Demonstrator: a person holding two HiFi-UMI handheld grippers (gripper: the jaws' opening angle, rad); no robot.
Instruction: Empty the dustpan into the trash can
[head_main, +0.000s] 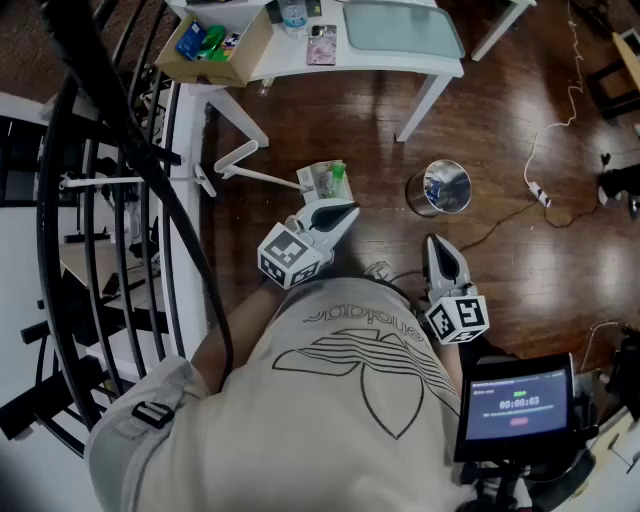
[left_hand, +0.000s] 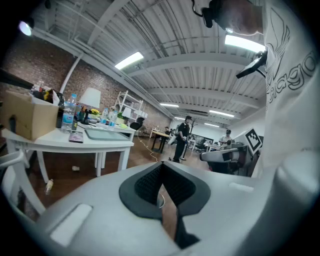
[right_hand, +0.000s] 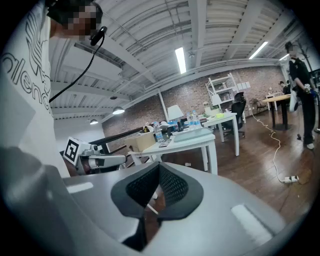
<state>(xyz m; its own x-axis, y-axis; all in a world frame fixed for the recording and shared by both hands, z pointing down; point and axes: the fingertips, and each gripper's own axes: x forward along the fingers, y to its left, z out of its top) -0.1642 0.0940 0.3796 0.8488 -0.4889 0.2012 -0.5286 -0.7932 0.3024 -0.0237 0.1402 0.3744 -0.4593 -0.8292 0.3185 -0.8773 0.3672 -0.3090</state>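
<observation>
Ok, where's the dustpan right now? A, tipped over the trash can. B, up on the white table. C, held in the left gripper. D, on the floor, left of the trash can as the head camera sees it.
D: the dustpan lies on the floor to the left of the trash can, while the left gripper and right gripper have their jaws shut on nothing.

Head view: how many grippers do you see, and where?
2. The left gripper is close beside the dustpan; the right gripper is just short of the trash can. None seems hidden.
</observation>
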